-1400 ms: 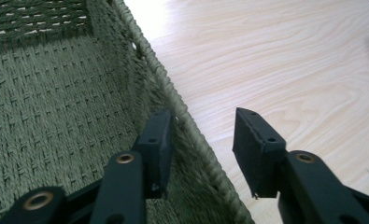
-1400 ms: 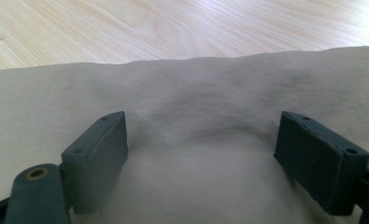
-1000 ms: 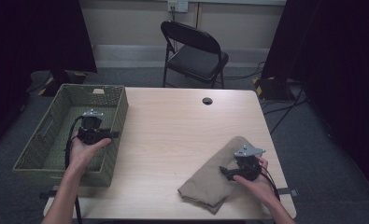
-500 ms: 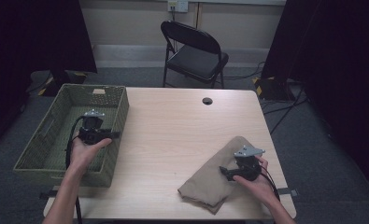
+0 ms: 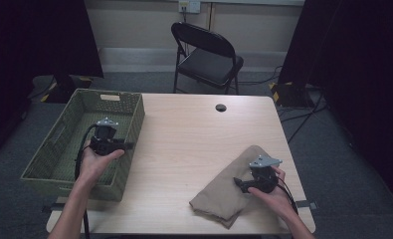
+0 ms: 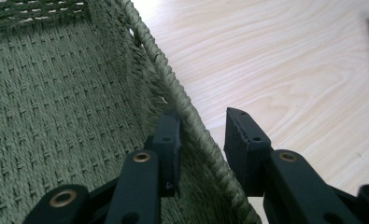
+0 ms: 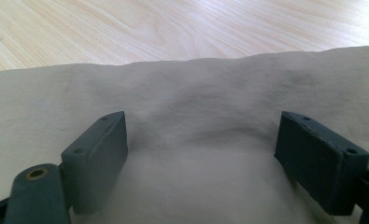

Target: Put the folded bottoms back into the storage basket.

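Observation:
A green woven basket (image 5: 49,154) stands at the table's left edge. My left gripper (image 5: 130,146) is held inside it, pointing at its right wall. In the left gripper view the left gripper (image 6: 203,119) straddles that wall's rim (image 6: 173,84): one jaw is inside the basket (image 6: 56,93), the other outside over the table, with a gap at the outer pad. A tan cloth (image 5: 219,199) lies crumpled at the front right. My right gripper (image 5: 236,181) rests on it. In the right gripper view the right gripper (image 7: 203,126) stands wide open over the cloth (image 7: 196,79).
The light wood table (image 5: 194,129) has a round black cable hole (image 5: 221,107) near its far edge. A black folding chair (image 5: 206,55) stands behind the table. Dark curtains hang at both sides.
My left gripper has edged slightly toward the basket's right wall. The right gripper and the cloth have not moved.

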The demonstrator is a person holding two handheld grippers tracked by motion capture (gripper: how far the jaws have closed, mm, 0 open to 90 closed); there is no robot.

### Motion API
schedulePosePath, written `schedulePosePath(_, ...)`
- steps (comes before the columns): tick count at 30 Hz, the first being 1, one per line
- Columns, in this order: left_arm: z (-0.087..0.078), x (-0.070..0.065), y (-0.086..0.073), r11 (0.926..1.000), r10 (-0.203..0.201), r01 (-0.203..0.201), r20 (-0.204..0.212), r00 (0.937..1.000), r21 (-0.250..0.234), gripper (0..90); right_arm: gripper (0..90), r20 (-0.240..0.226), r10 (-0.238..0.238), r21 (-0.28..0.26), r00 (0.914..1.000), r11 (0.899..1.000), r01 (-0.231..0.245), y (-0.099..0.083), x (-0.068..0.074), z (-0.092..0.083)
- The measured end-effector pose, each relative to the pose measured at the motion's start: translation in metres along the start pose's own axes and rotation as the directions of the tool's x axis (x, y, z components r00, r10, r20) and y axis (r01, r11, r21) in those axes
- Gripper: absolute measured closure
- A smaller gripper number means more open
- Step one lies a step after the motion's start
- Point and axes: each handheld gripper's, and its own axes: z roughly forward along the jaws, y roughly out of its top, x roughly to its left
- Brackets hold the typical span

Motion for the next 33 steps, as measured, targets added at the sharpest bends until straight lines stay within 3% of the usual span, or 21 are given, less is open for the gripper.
schedulePosePath(20, 0.015, -0.035, 0.007, 0.995, 0.097, -0.099, 0.081, 0.992, 0.018, 67.0, 16.0, -0.001, 0.0, -0.003, 1.0, 1.0, 0.0, 0.0, 0.0, 0.0)
schedulePosePath(25, 0.02, -0.048, 0.009, 0.9904, 0.133, -0.137, 0.109, 0.9851, 0.022, 67.2, 16.0, -0.001, -0.001, -0.003, 1.0, 1.0, 0.001, 0.0, 0.0, 0.0)
schedulePosePath(32, 0.027, -0.068, 0.011, 0.9797, 0.192, -0.199, 0.17, 0.9665, 0.024, 67.2, 16.0, 0.0, -0.001, -0.003, 1.0, 1.0, 0.001, 0.0, 0.0, 0.0)
schedulePosePath(33, 0.027, -0.068, 0.011, 0.9797, 0.192, -0.199, 0.17, 0.9665, 0.024, 67.2, 16.0, 0.0, -0.001, -0.003, 1.0, 1.0, 0.001, 0.0, 0.0, 0.0)
